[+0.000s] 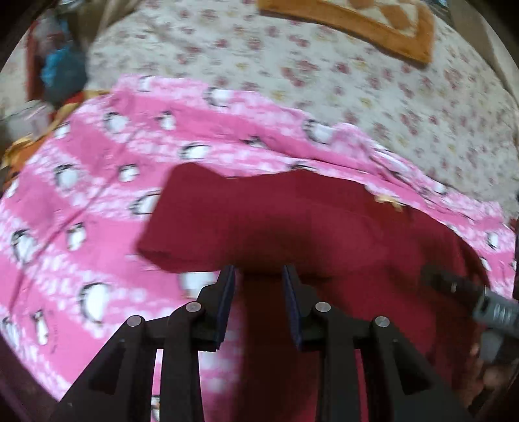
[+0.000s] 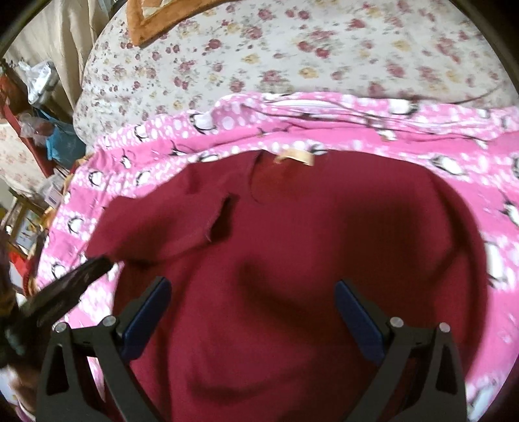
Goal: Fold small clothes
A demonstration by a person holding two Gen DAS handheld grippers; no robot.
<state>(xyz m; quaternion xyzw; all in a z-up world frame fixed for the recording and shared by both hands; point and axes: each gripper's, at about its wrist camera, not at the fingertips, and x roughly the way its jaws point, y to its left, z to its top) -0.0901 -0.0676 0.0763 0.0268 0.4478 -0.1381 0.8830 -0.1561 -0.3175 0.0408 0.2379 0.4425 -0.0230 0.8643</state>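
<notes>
Starting at your left, the left gripper (image 1: 258, 274) hangs at the left sleeve of the small dark red knit top (image 2: 292, 259). Its jaws stand a narrow gap apart and the pads press on nothing; the folded-in sleeve (image 1: 201, 220) lies just beyond the tips, resting over the body of the top. That sleeve looks like the one fold done so far, though blur makes its edges soft.

The top lies flat on the pink fleece blanket printed with penguins (image 1: 81, 194), neckline at the far side with a tan label (image 2: 293, 158) showing, hem toward you. The blanket is spread on a cream bedsheet with small red flowers (image 2: 292, 48), and an orange-bordered mat (image 1: 373, 29) sits at the far edge.

Moving right, your right gripper (image 2: 253, 292) hovers over the middle of the top with its jaws wide apart and only flat fabric under them, nothing gripped.

Still to do, as I judge it: the right sleeve and the fold of the body from hem to neck.

The right sleeve runs out of the picture, so you cannot tell how it lies. The hem is hidden beneath the gripper frames, and the clutter at far left is too blurred to name.
</notes>
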